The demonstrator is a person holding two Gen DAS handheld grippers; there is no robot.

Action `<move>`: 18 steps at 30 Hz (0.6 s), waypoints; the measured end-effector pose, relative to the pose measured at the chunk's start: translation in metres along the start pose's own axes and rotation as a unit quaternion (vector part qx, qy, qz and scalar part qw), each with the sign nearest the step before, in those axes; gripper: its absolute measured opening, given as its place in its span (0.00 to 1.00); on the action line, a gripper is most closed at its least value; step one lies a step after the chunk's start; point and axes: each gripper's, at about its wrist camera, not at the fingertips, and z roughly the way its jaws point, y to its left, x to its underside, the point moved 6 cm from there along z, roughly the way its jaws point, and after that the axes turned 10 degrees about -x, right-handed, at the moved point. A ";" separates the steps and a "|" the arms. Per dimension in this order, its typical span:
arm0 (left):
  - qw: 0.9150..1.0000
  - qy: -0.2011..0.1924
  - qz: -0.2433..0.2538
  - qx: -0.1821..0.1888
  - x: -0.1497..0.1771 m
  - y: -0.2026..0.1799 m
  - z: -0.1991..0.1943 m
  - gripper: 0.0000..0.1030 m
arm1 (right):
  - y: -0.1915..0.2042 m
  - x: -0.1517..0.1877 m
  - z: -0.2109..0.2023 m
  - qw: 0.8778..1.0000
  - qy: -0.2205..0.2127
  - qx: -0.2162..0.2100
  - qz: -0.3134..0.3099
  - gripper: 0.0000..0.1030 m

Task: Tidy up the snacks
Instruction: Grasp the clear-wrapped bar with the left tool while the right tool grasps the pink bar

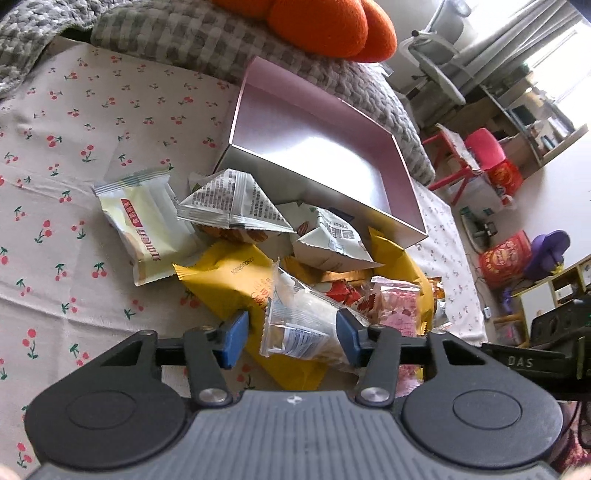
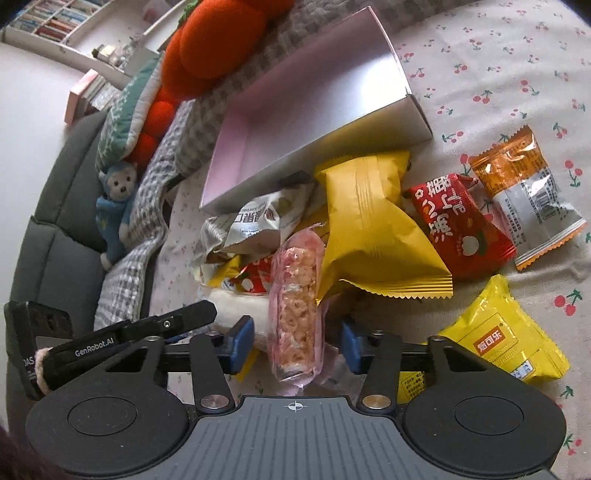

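A pile of snack packets lies on a cherry-print cloth in front of an empty pink box (image 1: 317, 155), which also shows in the right wrist view (image 2: 295, 122). My left gripper (image 1: 291, 332) is open, its blue pads on either side of a clear packet with a white snack (image 1: 299, 325) on top of a yellow packet (image 1: 229, 280). My right gripper (image 2: 297, 341) is open around a clear pink packet of puffed rice (image 2: 297, 295). Beside it lie a large yellow packet (image 2: 373, 229), a red packet (image 2: 461, 229) and an orange-and-silver packet (image 2: 532, 195).
A cream packet (image 1: 144, 229) and white printed packets (image 1: 232, 206) lie left of the pile. A small yellow packet (image 2: 506, 343) lies at the right. A checked grey blanket (image 1: 184, 40), an orange plush (image 1: 325, 26) and a blue monkey toy (image 2: 114, 214) lie behind the box.
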 end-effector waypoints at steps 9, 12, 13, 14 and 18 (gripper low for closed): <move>0.999 -0.017 0.015 0.031 -0.006 -0.010 -0.012 0.32 | -0.003 -0.001 0.002 1.000 -0.012 0.007 0.003 0.33; 0.999 -0.019 0.032 0.037 -0.006 -0.018 -0.011 0.32 | -0.003 -0.002 0.001 1.000 -0.016 0.007 0.005 0.32; 0.999 -0.016 0.030 0.041 -0.005 -0.019 -0.008 0.32 | -0.004 -0.003 0.000 1.000 -0.018 0.007 0.006 0.32; 0.999 -0.009 0.025 0.047 -0.004 -0.019 -0.004 0.32 | -0.004 -0.002 0.000 1.000 -0.020 0.006 0.006 0.32; 0.998 0.017 0.005 0.056 0.001 -0.020 0.014 0.28 | -0.005 -0.001 0.002 1.000 -0.022 0.009 0.005 0.32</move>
